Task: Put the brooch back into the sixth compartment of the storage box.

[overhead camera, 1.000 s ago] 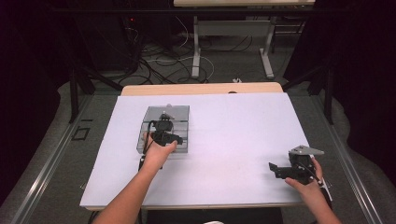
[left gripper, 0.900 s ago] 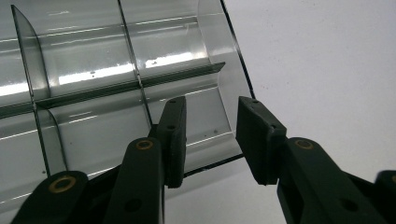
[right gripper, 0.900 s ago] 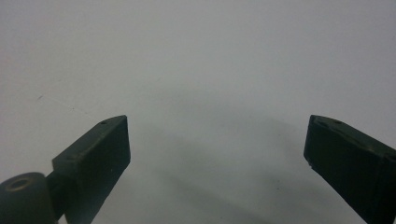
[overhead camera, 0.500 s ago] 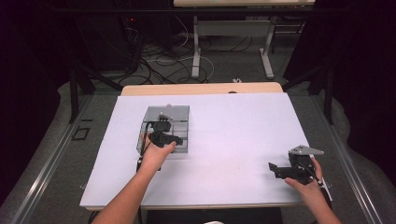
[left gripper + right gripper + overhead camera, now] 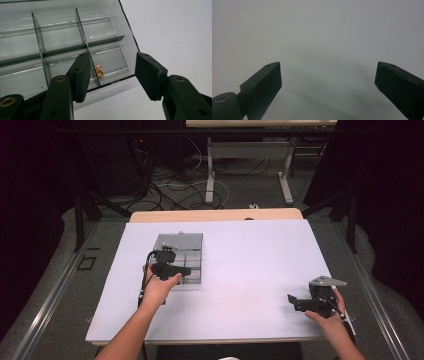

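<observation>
A clear plastic organiser box (image 5: 186,241) with smoky dividers sits left of the table's middle. In the left gripper view a small gold, spiky trinket (image 5: 100,72) lies in the box's (image 5: 62,32) near right compartment, against a divider. My left gripper (image 5: 176,270) hovers over the box's front edge, jaws open; in its own view the left gripper (image 5: 113,66) frames that compartment and holds nothing. My right gripper (image 5: 296,301) rests near the table's front right corner, far from the box. Its own view has the right gripper (image 5: 328,75) wide open over bare white surface.
The white tabletop (image 5: 260,255) stretches between the two hands. A wooden strip (image 5: 215,215) runs along the far edge. Beyond it are cables (image 5: 170,180) and table legs (image 5: 210,170) on a dark floor.
</observation>
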A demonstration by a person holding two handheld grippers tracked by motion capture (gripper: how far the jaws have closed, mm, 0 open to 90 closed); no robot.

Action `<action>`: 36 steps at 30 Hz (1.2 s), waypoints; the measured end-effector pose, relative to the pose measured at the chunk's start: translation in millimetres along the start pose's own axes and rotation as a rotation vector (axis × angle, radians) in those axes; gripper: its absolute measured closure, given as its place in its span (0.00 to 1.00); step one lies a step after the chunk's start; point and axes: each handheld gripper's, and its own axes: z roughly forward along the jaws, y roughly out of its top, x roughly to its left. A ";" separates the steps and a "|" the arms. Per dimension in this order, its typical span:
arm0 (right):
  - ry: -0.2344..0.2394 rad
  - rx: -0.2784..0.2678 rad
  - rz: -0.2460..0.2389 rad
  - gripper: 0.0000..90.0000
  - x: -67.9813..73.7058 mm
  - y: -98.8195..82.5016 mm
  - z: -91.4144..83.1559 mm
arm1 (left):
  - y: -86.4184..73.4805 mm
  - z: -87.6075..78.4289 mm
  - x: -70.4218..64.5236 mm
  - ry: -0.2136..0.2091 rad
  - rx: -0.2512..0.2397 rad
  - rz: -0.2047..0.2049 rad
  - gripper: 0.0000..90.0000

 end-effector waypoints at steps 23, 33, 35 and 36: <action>0.005 0.000 0.002 0.08 -0.3 -0.4 0.4 | -15.2 -23.5 33.3 -0.024 -0.175 0.106 0.41; 0.005 0.000 0.006 0.07 0.2 -0.5 0.9 | -30.9 -29.6 50.6 -0.036 -0.248 0.087 0.30; 0.004 0.001 0.007 0.08 0.2 -0.5 1.0 | -35.0 -30.6 54.0 -0.043 -0.263 0.071 0.26; 0.004 0.000 0.006 0.07 0.2 -0.5 1.0 | -37.2 -31.1 56.1 -0.046 -0.270 0.067 0.25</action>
